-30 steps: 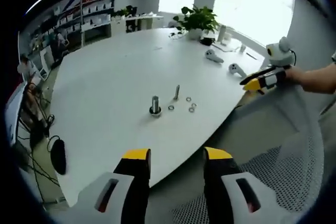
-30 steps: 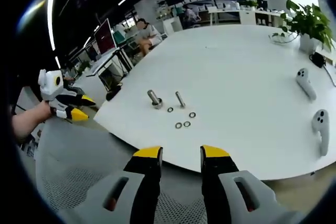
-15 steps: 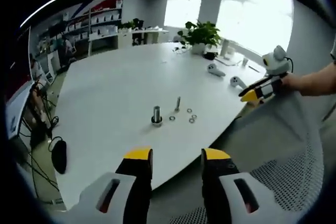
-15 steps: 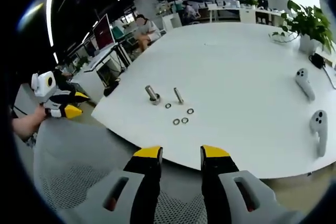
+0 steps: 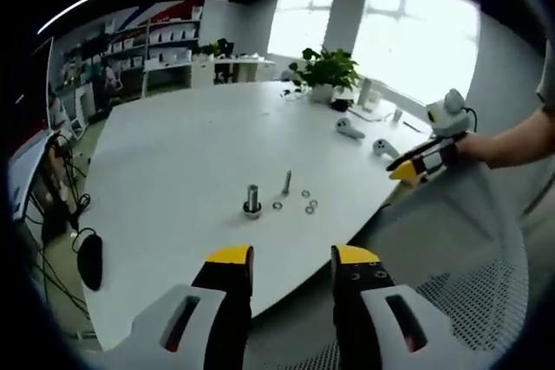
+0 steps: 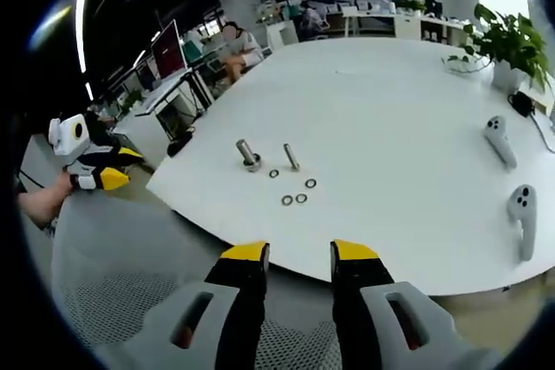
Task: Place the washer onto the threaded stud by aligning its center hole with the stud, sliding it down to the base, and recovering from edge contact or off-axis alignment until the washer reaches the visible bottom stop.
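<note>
Worktop [image 6: 390, 101]: white, rounded, carries all the parts.
Thick stud [image 6: 247, 154]: upright on its base near the front edge, shank bare.
Thin stud [image 6: 291, 157]: just beside it, also bare.
Washers: four loose, flat on the worktop; one [image 6: 274, 173] between the studs, one [image 6: 310, 183] to the side, a pair [image 6: 293, 199] touching or nearly so.
Left claw [image 5: 284, 259]: jaws parted, empty, held off the worktop edge.
Right claw [image 6: 299, 253]: jaws parted, empty, likewise short of the edge.
Progress: nothing picked up; pick, align and slide all remain.
Two handheld controllers [image 6: 512, 171]: far side, unused.
</note>
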Tool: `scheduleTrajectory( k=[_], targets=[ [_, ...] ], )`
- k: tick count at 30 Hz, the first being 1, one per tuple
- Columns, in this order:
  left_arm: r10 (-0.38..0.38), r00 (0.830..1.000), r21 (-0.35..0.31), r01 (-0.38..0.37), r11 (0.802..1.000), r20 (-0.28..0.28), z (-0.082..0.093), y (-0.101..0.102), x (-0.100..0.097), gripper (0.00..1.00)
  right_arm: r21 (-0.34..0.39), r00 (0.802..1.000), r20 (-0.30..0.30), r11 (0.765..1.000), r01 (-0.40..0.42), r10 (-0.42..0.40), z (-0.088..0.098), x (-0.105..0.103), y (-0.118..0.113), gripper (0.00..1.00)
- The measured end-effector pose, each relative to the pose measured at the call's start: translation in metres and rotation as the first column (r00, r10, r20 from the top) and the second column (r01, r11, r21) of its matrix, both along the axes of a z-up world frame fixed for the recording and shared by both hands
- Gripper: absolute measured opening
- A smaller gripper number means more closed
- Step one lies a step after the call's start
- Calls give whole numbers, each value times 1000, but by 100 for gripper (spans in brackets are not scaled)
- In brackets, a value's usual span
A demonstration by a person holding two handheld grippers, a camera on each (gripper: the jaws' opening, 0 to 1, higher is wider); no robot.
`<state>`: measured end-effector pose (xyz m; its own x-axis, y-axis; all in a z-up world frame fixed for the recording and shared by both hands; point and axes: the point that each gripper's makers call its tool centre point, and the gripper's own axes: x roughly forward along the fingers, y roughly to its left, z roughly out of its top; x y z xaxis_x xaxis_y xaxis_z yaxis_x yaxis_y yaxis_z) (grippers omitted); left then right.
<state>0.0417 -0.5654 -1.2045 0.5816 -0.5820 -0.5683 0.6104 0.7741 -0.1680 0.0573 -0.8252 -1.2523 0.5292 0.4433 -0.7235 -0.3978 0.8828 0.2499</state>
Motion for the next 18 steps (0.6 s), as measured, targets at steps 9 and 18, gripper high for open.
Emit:
scheduleTrajectory(
  k=[9, 18],
  targets=[
    [17, 1000, -1, -17, 1000, -2, 0, 2, 3, 36, -1, 1000, 0, 1000, -30, 30, 1, -1, 4, 34],
    [23, 1000, 10, -23, 1000, -3, -2, 4, 3, 38, -85, 995, 3, 991, -100, 100, 1, -2, 3, 42]
  ],
)
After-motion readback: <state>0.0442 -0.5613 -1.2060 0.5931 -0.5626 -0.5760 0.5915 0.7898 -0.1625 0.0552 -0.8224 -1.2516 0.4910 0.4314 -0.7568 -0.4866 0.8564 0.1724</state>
